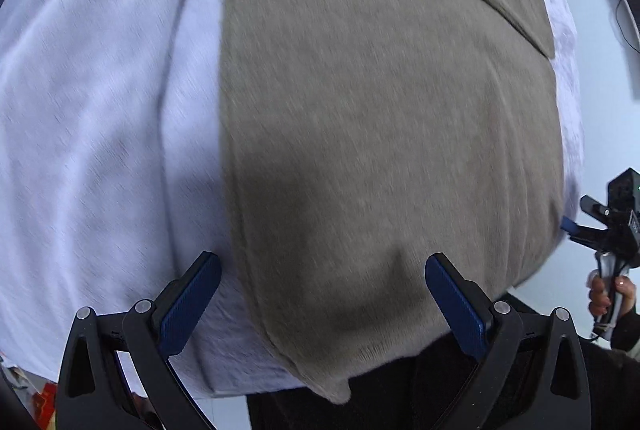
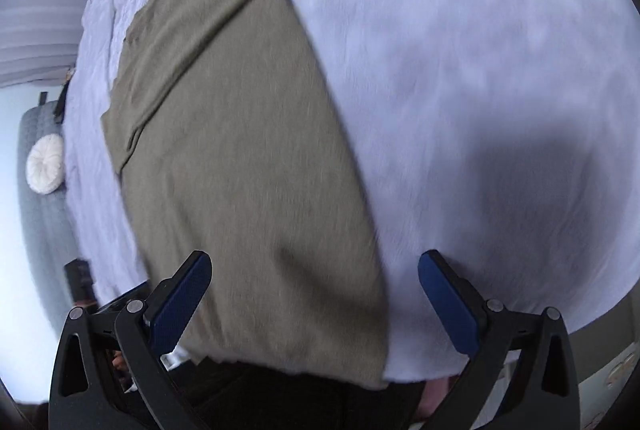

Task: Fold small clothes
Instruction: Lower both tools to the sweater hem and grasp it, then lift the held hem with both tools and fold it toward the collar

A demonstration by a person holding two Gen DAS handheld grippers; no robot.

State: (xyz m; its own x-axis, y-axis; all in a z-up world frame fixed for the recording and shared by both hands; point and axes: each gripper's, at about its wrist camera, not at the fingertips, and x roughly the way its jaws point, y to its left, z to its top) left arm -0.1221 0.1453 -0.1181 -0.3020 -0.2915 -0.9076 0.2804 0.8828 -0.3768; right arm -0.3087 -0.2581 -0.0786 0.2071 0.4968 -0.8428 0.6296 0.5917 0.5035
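An olive-grey knit garment lies flat on a white fuzzy cover, folded into a long strip with a sleeve laid across its far end. My left gripper is open and empty, just above the garment's near hem. The garment also shows in the right wrist view. My right gripper is open and empty over the garment's near right edge. The right gripper also shows in the left wrist view, held in a hand at the right.
The white cover spreads wide to the right of the garment. A grey chair with a round white cushion stands at the left beyond the cover's edge. Dark trousers are at the near edge.
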